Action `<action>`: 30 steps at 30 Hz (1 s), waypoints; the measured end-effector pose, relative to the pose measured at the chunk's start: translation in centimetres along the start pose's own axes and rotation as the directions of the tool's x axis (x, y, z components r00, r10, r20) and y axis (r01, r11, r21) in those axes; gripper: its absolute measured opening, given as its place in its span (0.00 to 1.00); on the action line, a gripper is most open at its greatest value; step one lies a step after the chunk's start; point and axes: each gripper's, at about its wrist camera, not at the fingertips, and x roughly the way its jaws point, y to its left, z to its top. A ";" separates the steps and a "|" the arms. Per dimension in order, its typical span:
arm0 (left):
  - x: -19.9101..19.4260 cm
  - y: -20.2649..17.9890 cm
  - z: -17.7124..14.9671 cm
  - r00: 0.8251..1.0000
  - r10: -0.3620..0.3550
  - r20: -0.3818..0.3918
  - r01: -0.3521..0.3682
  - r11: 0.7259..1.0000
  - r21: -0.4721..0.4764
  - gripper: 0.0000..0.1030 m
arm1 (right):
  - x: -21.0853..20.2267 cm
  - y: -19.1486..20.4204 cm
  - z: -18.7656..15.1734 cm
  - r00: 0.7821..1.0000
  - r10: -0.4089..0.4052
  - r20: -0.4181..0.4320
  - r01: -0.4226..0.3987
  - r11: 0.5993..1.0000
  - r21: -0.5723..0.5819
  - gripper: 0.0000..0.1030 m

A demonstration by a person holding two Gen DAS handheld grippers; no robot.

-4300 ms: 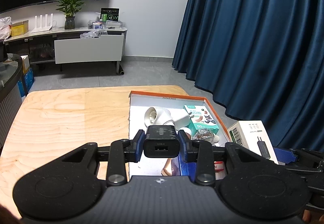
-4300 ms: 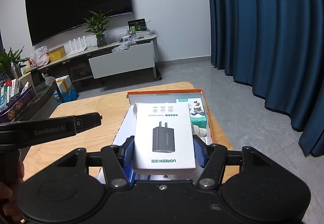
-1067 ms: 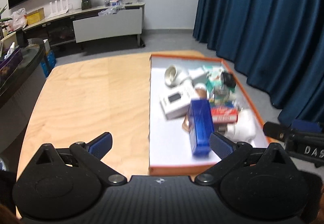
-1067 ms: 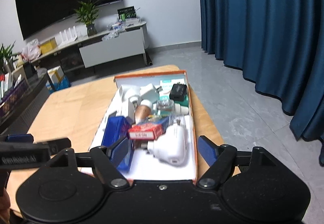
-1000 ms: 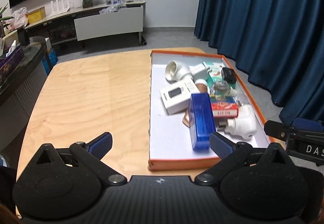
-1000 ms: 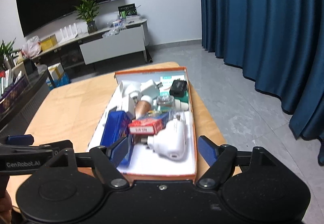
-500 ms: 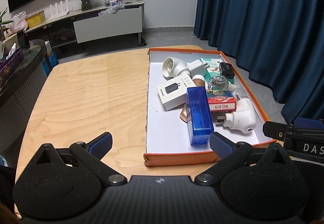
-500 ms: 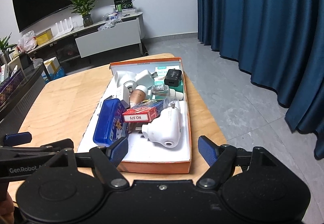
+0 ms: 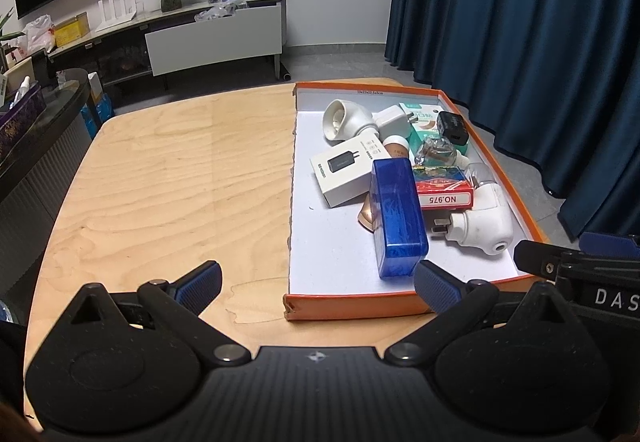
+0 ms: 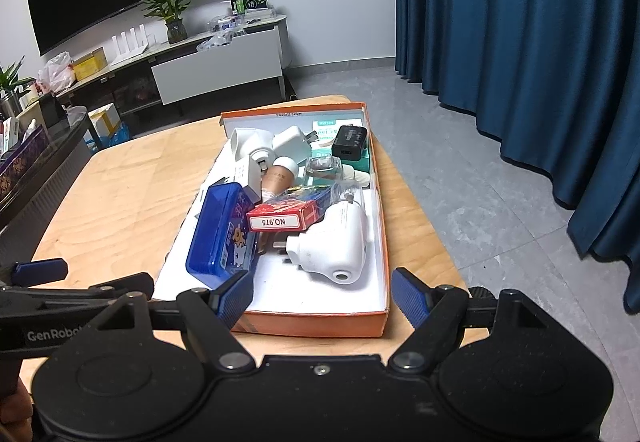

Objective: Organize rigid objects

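Orange box (image 9: 352, 306) on right side of wooden surface (image 9: 168, 182), full of loose items: blue case (image 9: 396, 218) leaning on white charger box (image 9: 346, 170), red card pack (image 9: 444, 190) beside it, white plug-in device (image 9: 484, 226) near front, black charger (image 9: 452, 126) on green packet at back. Left tongs (image 9: 316, 284) spread wide apart, empty, hovering over near edge. Right tongs (image 10: 322, 294) also apart, nothing between them, in front of box's near wall.
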 end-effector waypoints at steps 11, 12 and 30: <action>-0.1 -0.1 0.0 1.000 -0.007 -0.002 0.007 1.000 0.005 1.00 | 0.0 0.2 0.0 1.000 0.004 -0.003 -0.004 1.000 -0.008 0.87; -0.1 -0.1 0.0 1.000 -0.008 -0.002 0.008 1.000 0.003 1.00 | 0.0 0.2 0.0 1.000 0.005 -0.002 -0.005 1.000 -0.007 0.87; 0.1 0.0 0.0 1.000 -0.017 0.002 0.017 1.000 -0.001 1.00 | 0.3 0.1 -0.2 1.000 -0.005 -0.010 0.005 1.000 -0.008 0.87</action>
